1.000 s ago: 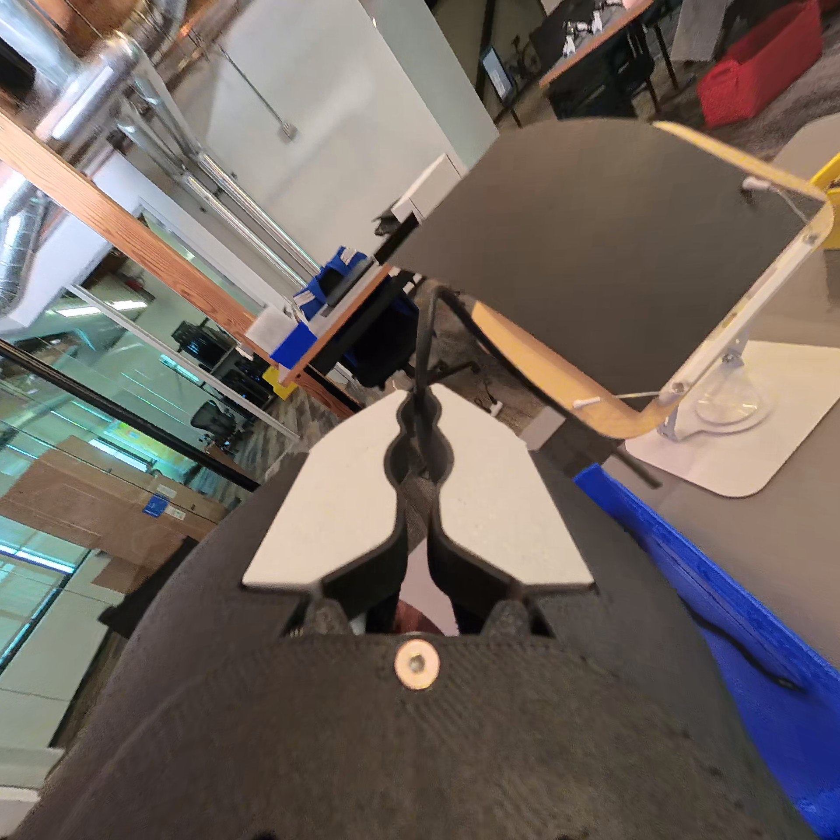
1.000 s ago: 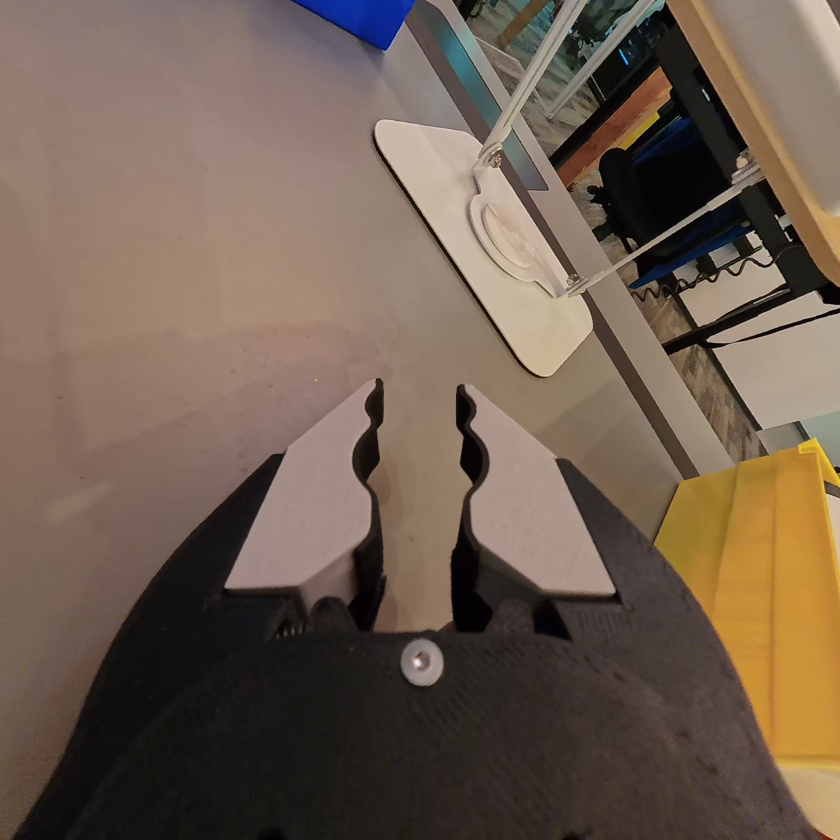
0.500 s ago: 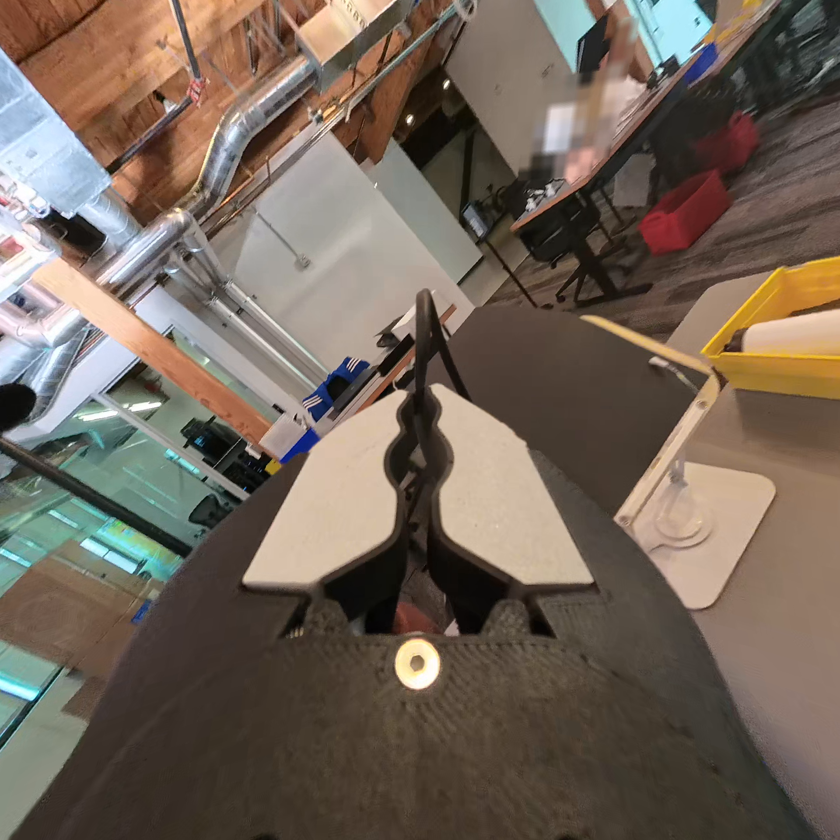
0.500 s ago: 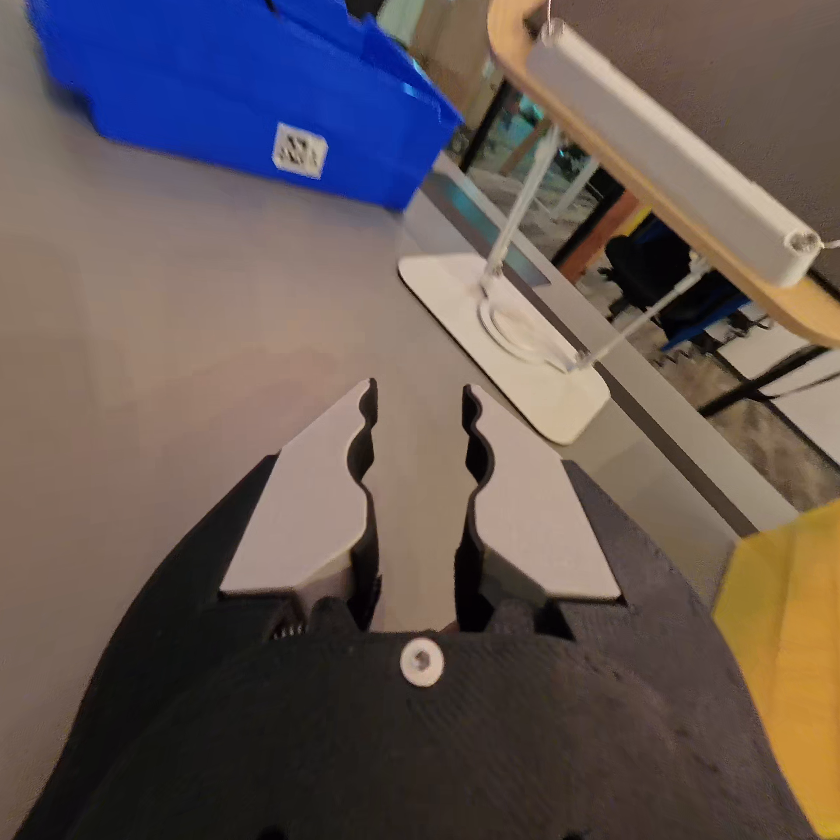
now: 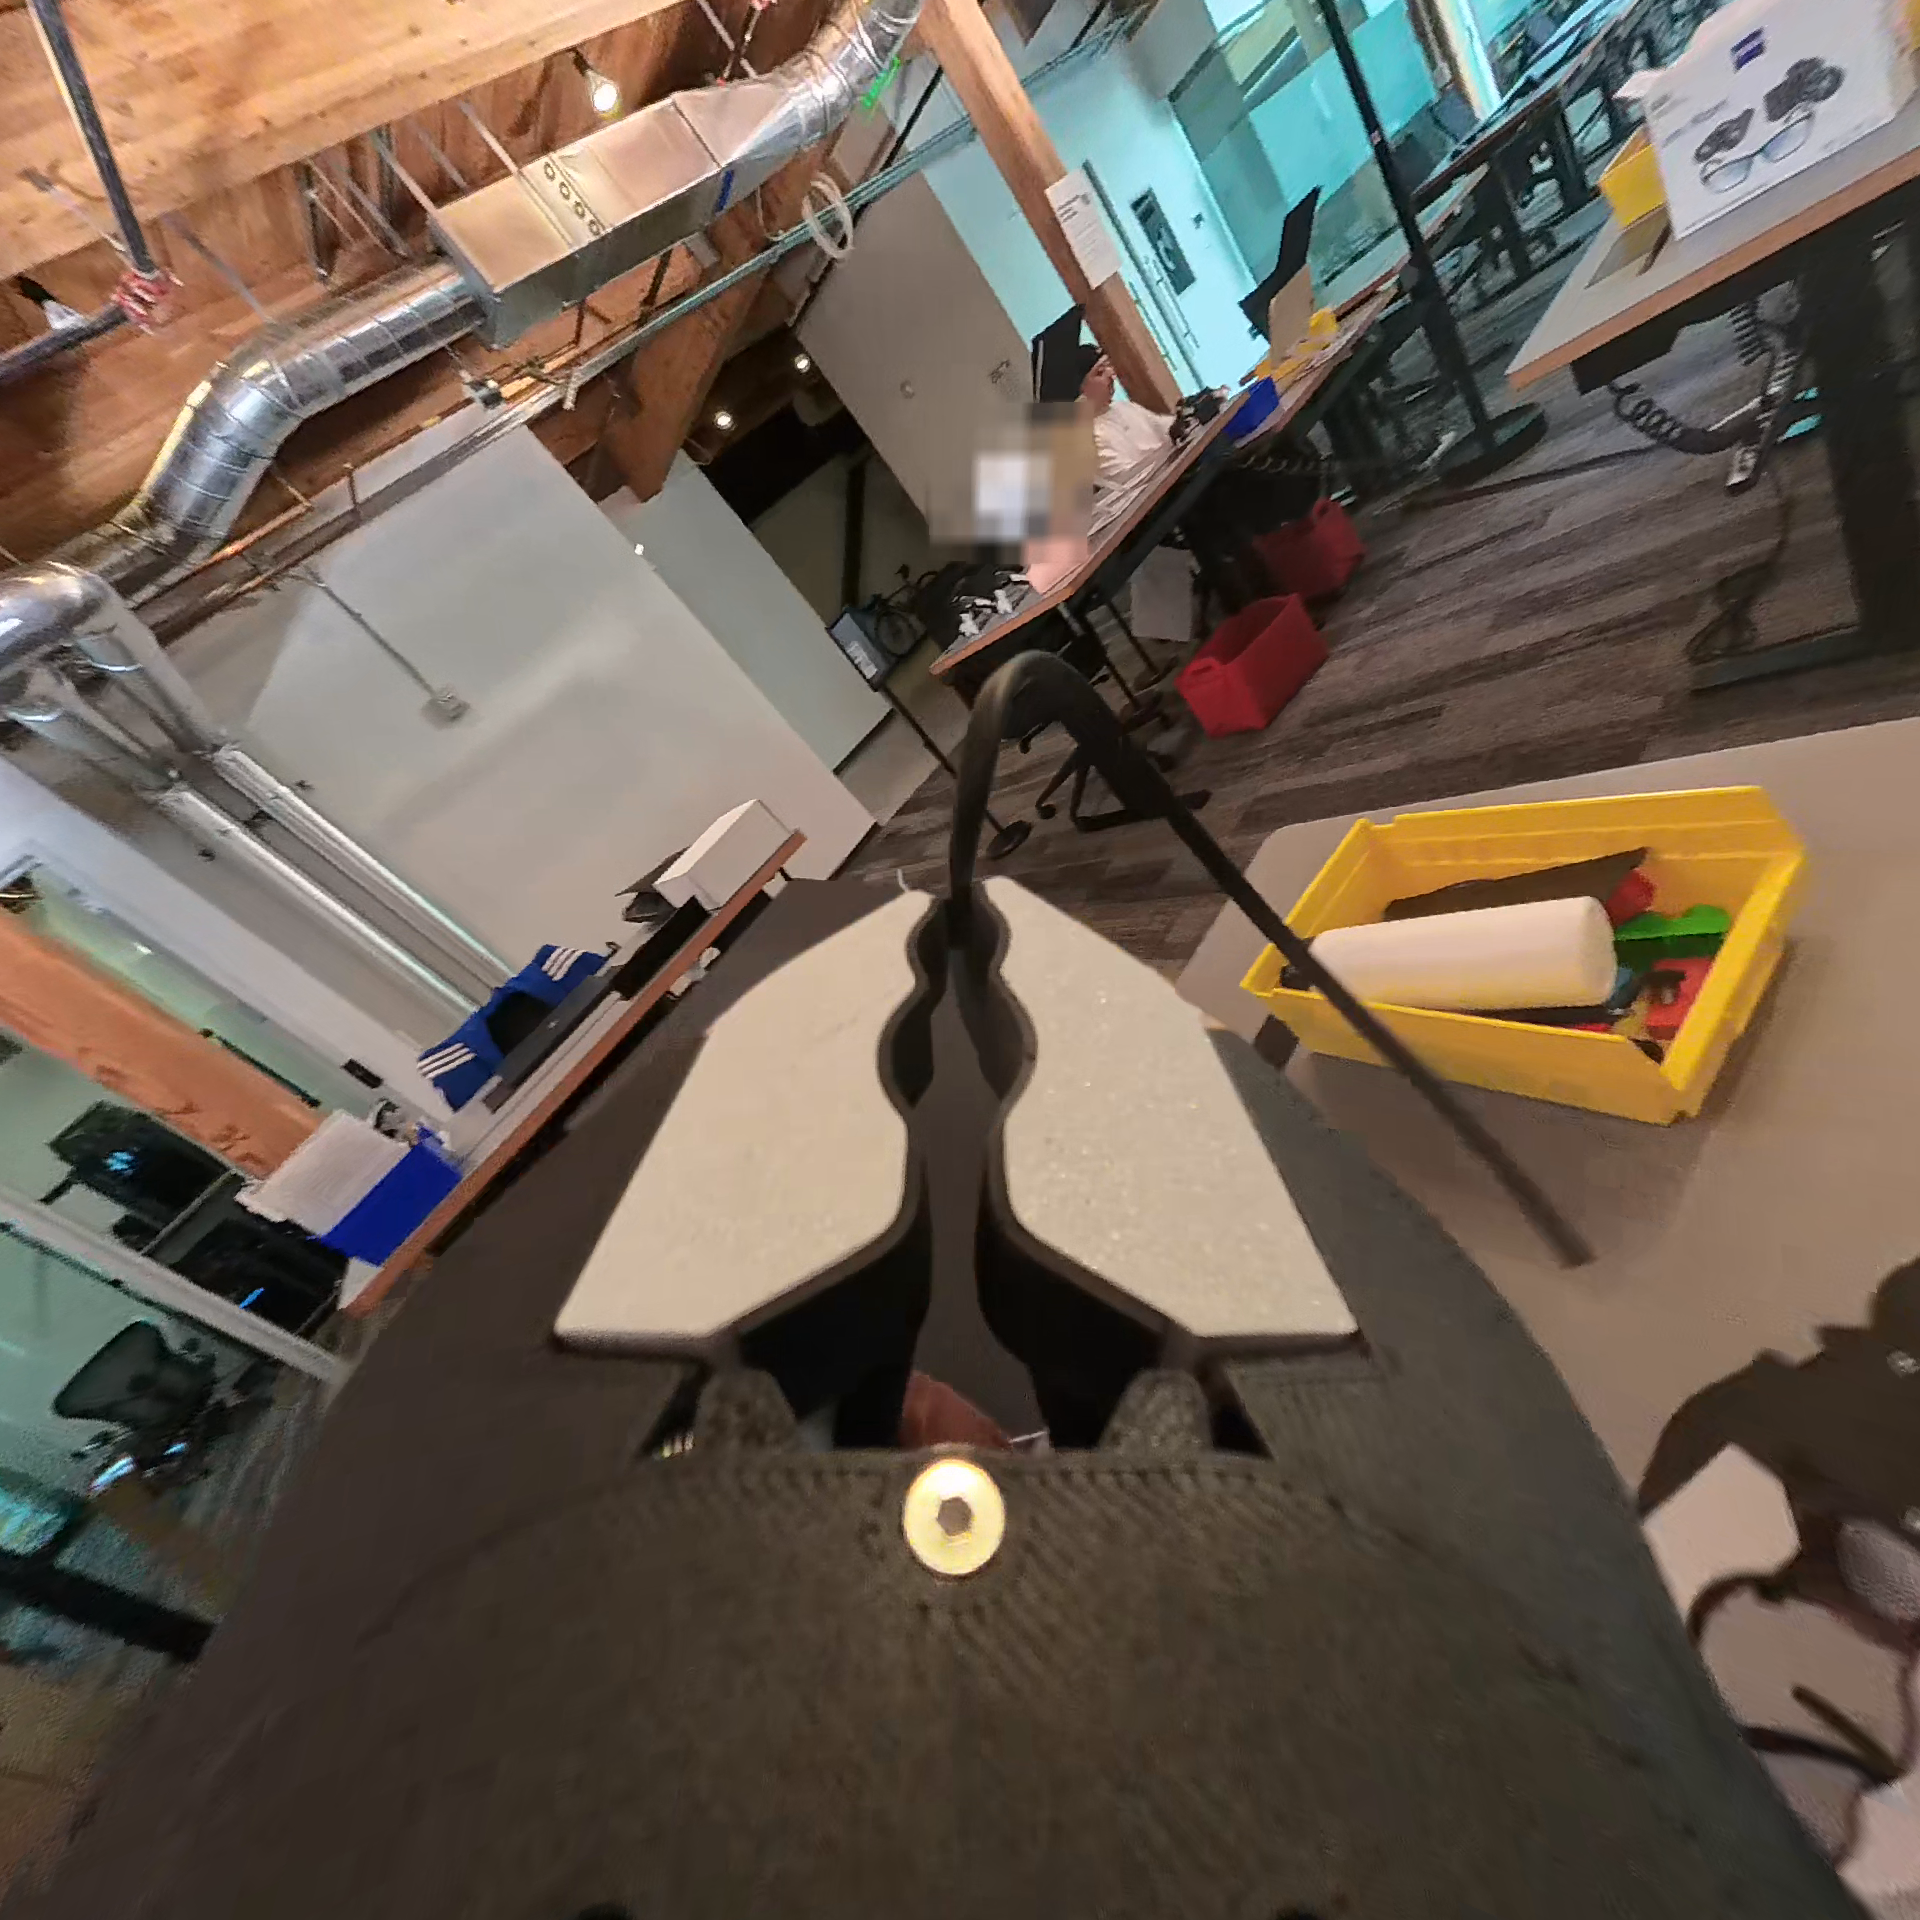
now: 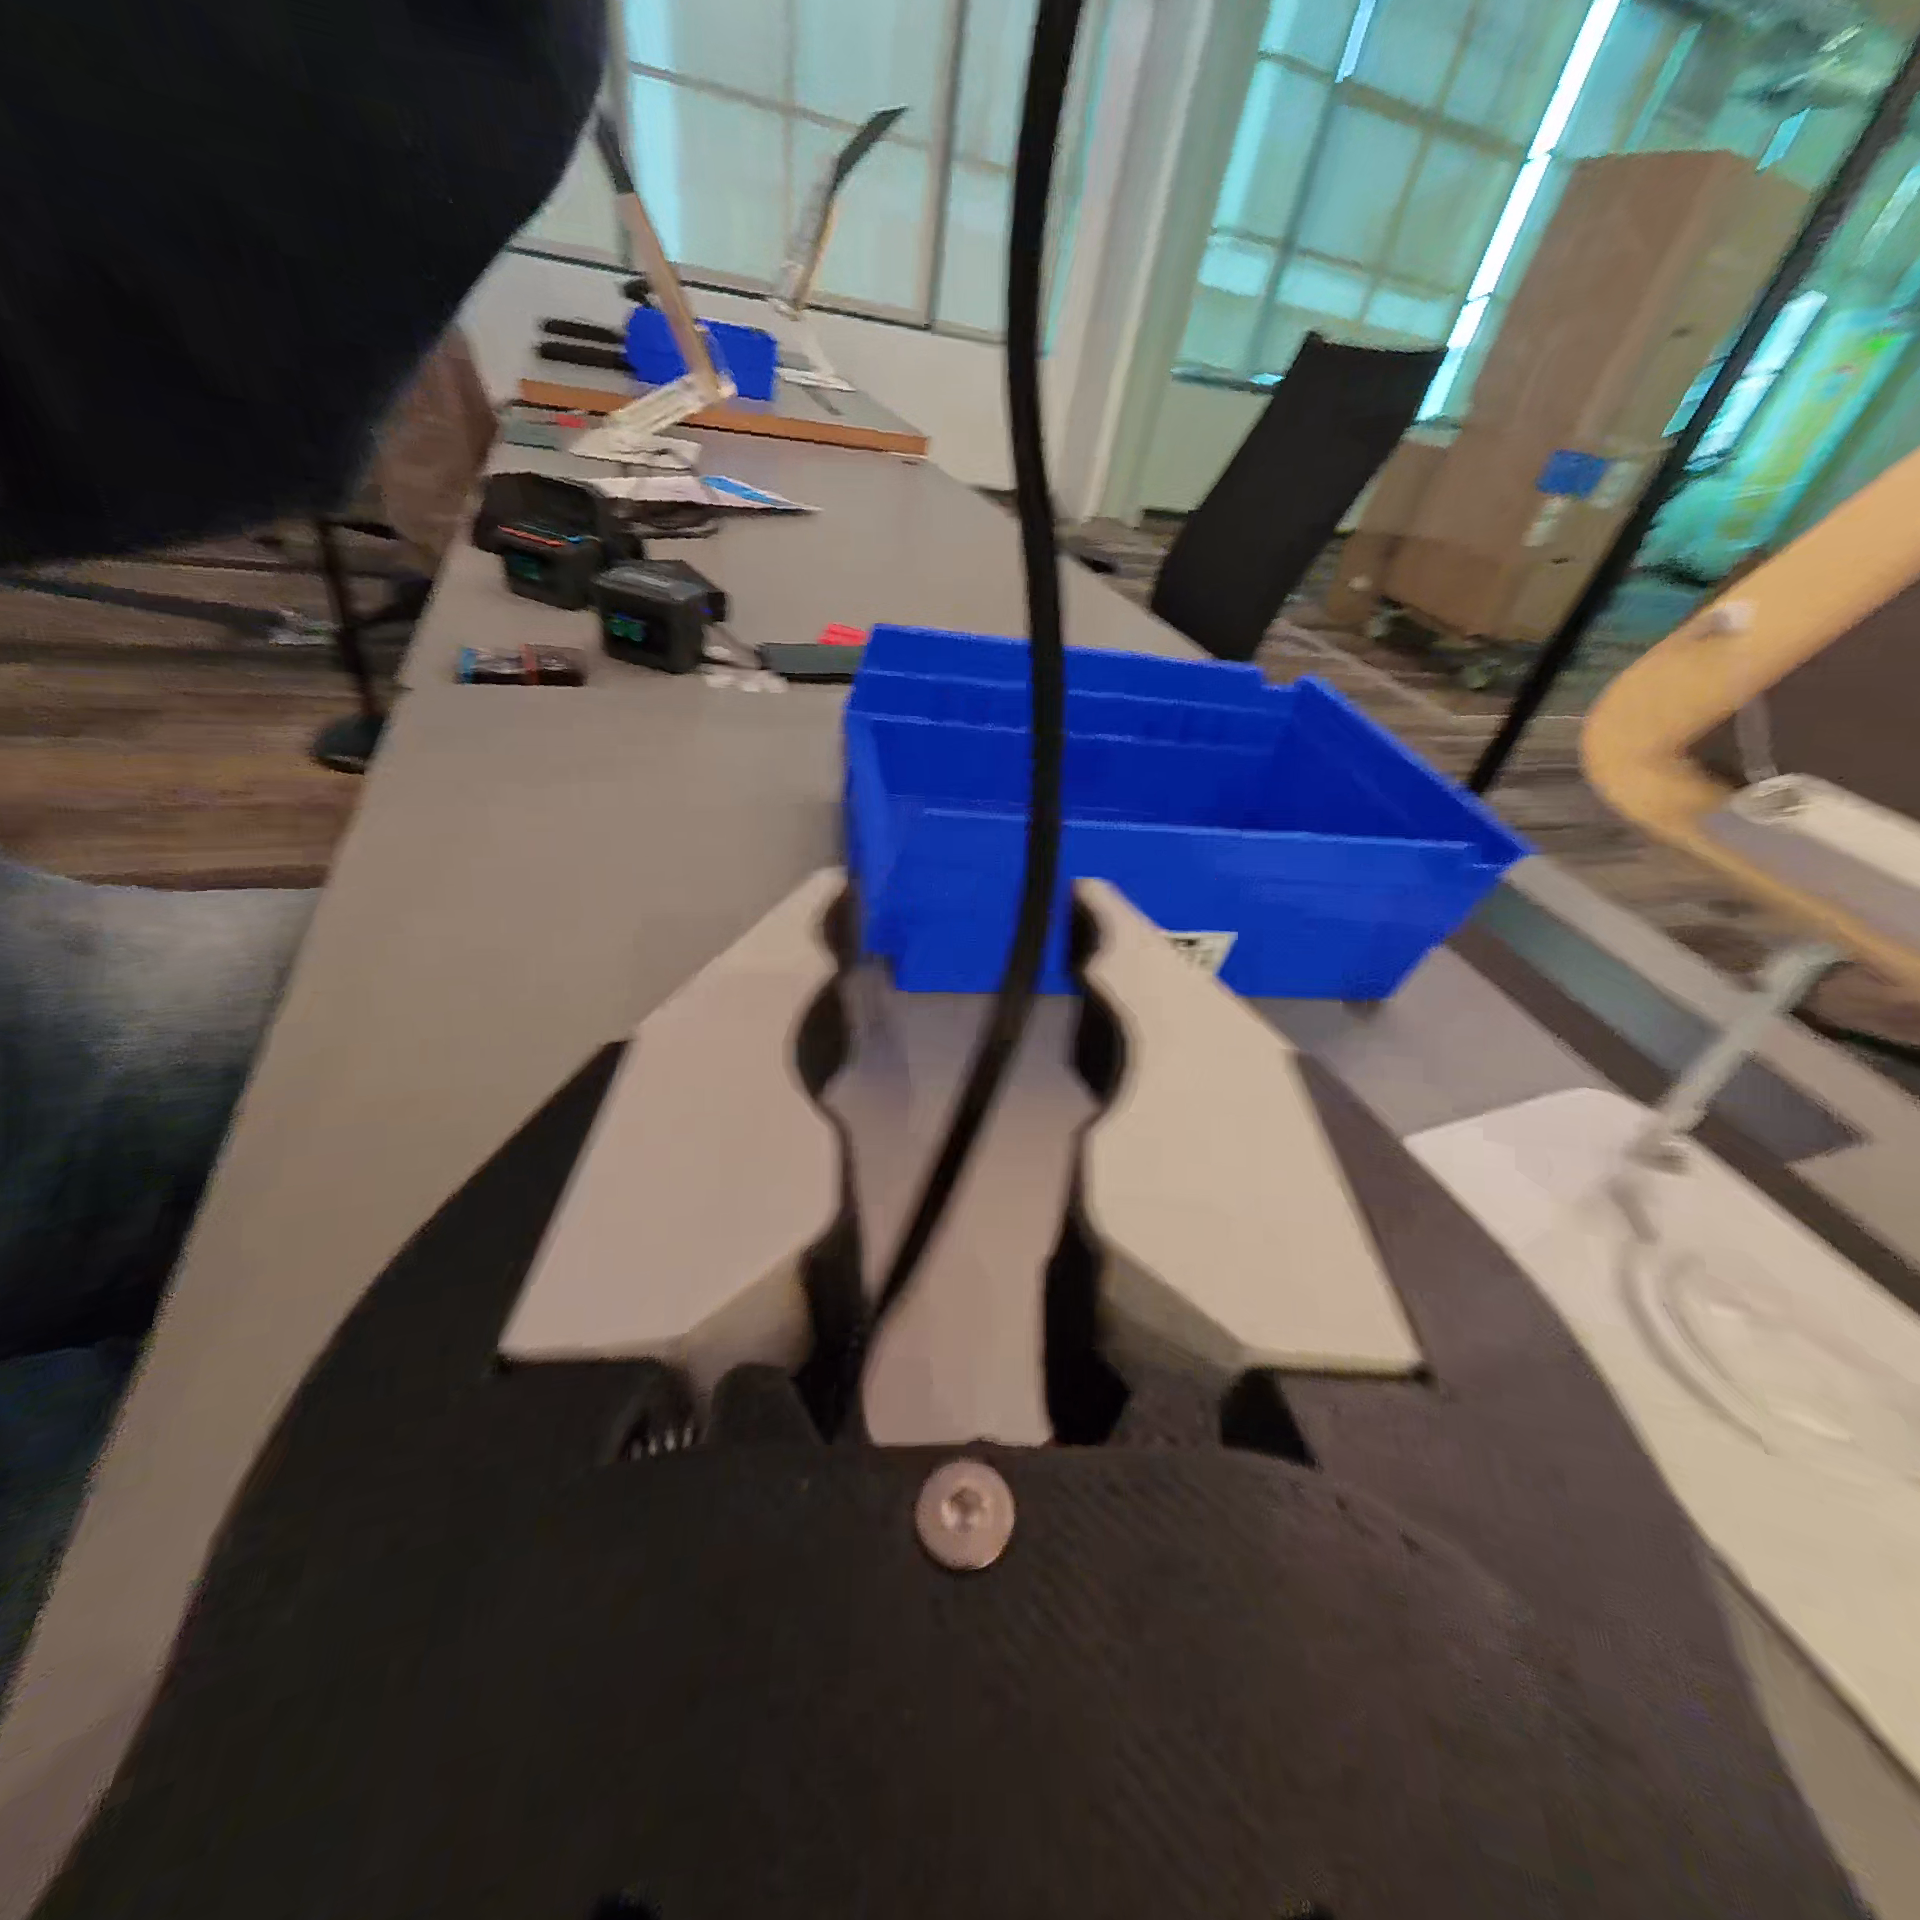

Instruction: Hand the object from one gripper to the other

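A thin black cable (image 5: 1039, 663) is the object. My left gripper (image 5: 956, 909) is shut on it at the fingertips. The cable arches up from the tips and runs down to the right over the grey table. In the right wrist view the same cable (image 6: 1042, 623) hangs down from above and passes between the fingers of my right gripper (image 6: 961, 894). That gripper is open, with a gap on both sides of the cable. The cable's lower end disappears near the base of the jaws. A dark blurred shape at the lower right of the left wrist view may be the right gripper.
A yellow bin (image 5: 1455, 1049) with a white roll and coloured parts stands on the table to the right. A blue bin (image 6: 1195, 883) stands just beyond the right gripper. A lamp's white base (image 6: 1662, 1299) and wooden arm (image 6: 1662, 707) stand to the right. A dark sleeve (image 6: 260, 208) fills the upper left. The tips of one gripper are about 35 cm away from the tips of the other.
The left gripper has swung away from the lamp towards the yellow bin, still shut on the cable. The right gripper has risen from the table, and the cable now hangs between its open fingers.
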The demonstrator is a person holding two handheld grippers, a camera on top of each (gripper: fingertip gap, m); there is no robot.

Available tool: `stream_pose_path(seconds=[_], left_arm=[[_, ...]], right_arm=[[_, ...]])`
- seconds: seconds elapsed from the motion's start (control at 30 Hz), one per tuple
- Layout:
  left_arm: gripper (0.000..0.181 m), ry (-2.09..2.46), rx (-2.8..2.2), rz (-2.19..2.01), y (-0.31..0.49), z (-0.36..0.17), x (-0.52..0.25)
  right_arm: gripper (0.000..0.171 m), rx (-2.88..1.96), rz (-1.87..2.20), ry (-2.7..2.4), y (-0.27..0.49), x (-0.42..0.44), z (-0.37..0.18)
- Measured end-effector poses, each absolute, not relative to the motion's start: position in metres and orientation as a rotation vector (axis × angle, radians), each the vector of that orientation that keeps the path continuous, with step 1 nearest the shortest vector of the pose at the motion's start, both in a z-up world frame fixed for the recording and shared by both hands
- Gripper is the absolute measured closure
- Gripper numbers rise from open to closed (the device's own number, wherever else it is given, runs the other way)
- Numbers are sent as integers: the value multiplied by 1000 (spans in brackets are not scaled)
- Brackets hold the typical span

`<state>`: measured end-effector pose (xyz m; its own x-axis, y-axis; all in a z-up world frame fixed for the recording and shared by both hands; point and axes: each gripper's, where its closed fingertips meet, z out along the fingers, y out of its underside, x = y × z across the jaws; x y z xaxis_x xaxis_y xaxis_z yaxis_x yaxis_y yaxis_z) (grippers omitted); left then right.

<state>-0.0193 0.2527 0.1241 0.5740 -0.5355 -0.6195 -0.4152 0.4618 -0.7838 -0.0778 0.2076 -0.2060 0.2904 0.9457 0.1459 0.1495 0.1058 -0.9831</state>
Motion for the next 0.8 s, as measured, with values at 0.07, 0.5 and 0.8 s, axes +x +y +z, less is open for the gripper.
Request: stream_pose_path(seconds=[0.07,0.5,0.8], left_arm=[[177,1018,-1161,-119,255,112,-10],[178,1028,-1615,-210,314,-85,-34],[137,1071,-1668,-511,277,-159,-26]], right_arm=[[171,-1355,871,-1125,204,-74,-212],[171,-1339,859,-1273,153,9,-198],[171,-1334,890,-1284,158,19,-182]])
